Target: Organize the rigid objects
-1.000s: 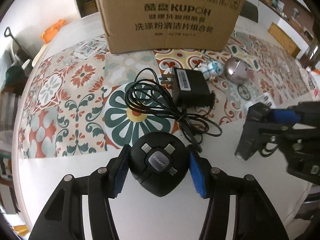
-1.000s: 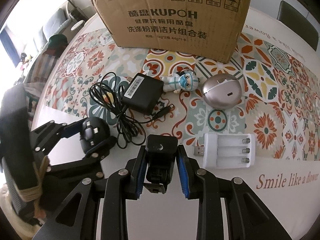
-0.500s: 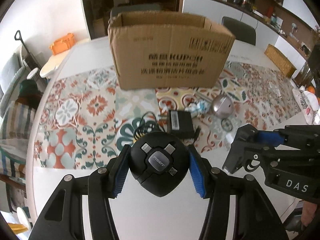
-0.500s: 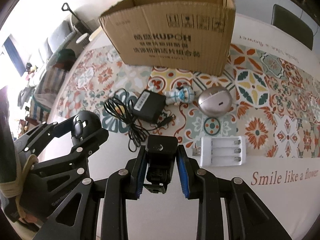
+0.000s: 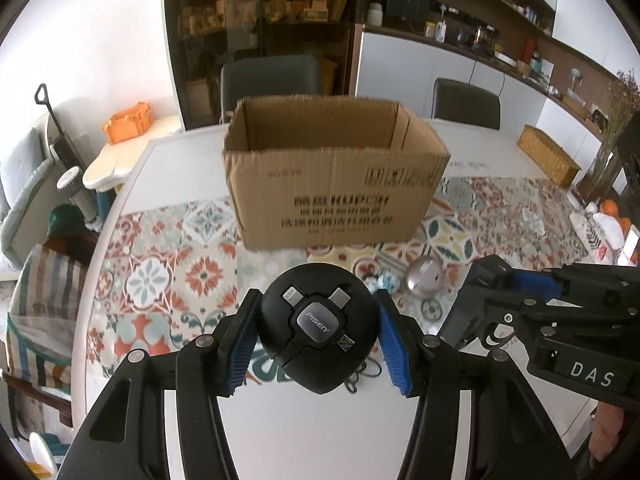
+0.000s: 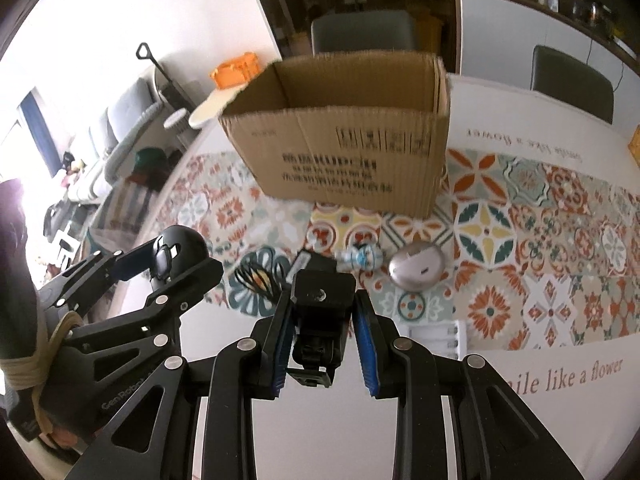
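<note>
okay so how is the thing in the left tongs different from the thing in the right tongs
The round black cable hub in the left tongs is a smooth dome with connector tips and a grey Pisen badge; the black mount in the right tongs is boxy and angular with a screw on top. The hub looks wider. Both are black, gripped and held above the table.
</note>
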`<state>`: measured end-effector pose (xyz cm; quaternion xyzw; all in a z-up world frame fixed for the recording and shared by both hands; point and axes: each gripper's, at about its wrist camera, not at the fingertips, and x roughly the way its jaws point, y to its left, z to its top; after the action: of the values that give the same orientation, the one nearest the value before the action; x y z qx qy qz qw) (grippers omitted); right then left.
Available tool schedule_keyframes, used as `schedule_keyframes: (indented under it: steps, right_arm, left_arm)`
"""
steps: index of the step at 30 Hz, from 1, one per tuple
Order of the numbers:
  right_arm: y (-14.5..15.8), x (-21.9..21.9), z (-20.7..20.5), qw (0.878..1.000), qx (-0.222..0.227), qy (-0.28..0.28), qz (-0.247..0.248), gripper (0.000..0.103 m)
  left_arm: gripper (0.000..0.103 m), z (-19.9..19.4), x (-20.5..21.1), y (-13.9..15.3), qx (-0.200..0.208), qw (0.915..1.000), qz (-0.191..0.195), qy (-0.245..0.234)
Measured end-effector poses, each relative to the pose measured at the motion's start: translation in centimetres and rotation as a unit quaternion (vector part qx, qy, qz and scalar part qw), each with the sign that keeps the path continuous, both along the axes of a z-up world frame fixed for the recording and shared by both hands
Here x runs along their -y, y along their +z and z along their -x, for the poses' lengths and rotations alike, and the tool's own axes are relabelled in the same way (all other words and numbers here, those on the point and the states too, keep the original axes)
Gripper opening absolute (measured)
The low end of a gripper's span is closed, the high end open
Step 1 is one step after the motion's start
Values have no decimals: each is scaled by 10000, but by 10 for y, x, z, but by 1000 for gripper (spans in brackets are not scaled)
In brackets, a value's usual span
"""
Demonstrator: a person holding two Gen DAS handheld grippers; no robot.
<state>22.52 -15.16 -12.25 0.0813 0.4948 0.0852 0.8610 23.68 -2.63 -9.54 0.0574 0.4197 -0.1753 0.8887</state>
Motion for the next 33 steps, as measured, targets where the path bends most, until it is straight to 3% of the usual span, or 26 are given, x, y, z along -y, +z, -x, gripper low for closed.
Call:
schedule_keyframes:
  steps: [25,33]
  right_arm:
    - [73,11,-31,9931,1151,-196,-112,30]
    - [88,19,-46,9900,1366,-300,-168,30]
  left_arm:
    - [55,-46,13,76,862,9962,152,-42]
    - [55,-65,18,92,938,9952,256,-68]
